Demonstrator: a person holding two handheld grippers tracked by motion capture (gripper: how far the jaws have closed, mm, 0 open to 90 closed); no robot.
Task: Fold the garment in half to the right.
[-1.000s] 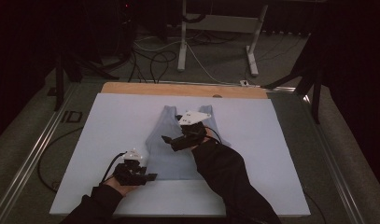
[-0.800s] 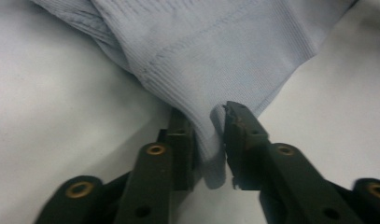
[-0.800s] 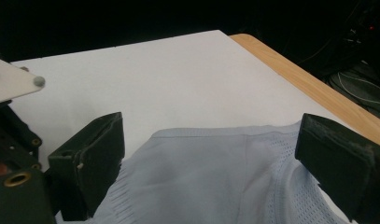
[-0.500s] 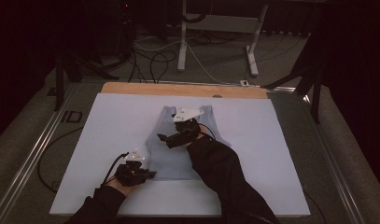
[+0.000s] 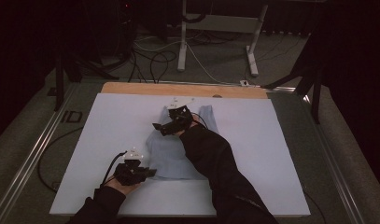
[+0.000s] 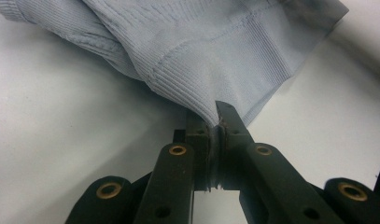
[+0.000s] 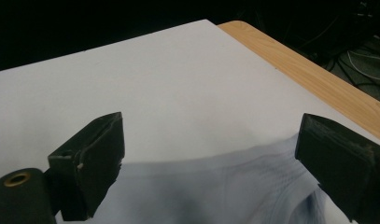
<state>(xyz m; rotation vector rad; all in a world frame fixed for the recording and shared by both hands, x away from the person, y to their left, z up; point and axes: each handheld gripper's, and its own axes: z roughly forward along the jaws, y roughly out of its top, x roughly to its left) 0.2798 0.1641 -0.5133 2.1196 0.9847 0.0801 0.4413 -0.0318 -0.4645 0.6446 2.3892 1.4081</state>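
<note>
A pale blue ribbed garment (image 5: 178, 144) lies flat on the white table surface (image 5: 108, 126), near its middle, with its upper end toward the wooden strip (image 5: 178, 88) along the far edge. The left gripper (image 5: 148, 173), held in the person's left hand at the near left of the high view, sits at the garment's lower left corner. In the left gripper view, its jaws have just closed and are clenched on a pinch of the ribbed hem (image 6: 211, 100), the cloth rising in a small tent from between the black pads. The right gripper (image 5: 160, 128) hovers over the garment's upper left part, reached by a dark sleeve (image 5: 215, 163) that crosses the cloth diagonally. In the right gripper view, the right gripper's (image 7: 211, 158) jaws stand wide apart, released, with the garment's curved upper edge (image 7: 215, 161) lying between them and no pad pressing on it. Beyond that edge the bare white surface runs to the wooden strip (image 7: 299, 65).
</note>
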